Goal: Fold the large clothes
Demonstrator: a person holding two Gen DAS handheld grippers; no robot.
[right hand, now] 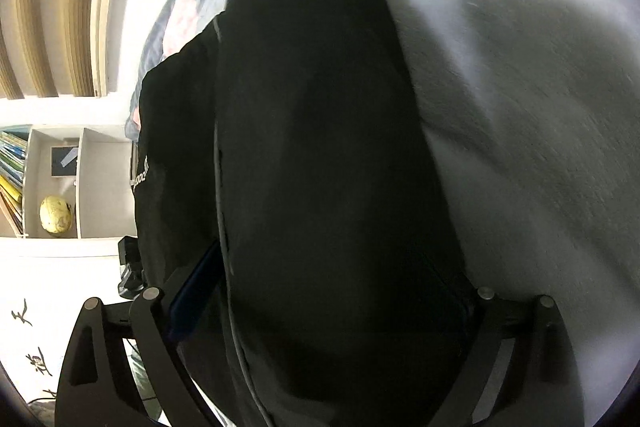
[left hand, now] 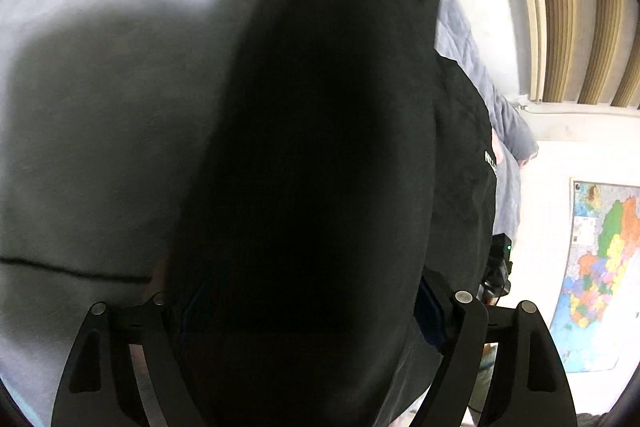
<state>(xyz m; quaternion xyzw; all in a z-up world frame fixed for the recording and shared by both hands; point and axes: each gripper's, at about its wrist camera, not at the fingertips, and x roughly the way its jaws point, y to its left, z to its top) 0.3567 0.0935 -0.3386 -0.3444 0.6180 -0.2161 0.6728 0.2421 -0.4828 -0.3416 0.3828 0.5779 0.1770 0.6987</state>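
Note:
A large black garment (left hand: 340, 107) fills the middle of the left wrist view and lies on a grey bed cover (left hand: 100, 107). It has white lettering (left hand: 490, 159) on one fold. My left gripper (left hand: 296, 279) stands wide open with the cloth bunched between its jaws. Only a blue pad (left hand: 430, 311) shows; the fingertips are hidden. In the right wrist view the same garment (right hand: 312, 107), with a grey seam line, runs up the bed cover (right hand: 540, 147). My right gripper (right hand: 344, 267) is wide open around it, with one blue pad (right hand: 196, 291) visible.
A blue-grey quilt (left hand: 500, 115) lies along the bed's edge beside the garment. Beyond it are a slatted wooden wall (left hand: 560, 7) and a coloured map poster (left hand: 600, 267). A white shelf (right hand: 92, 183) holds books and a yellow globe (right hand: 56, 219).

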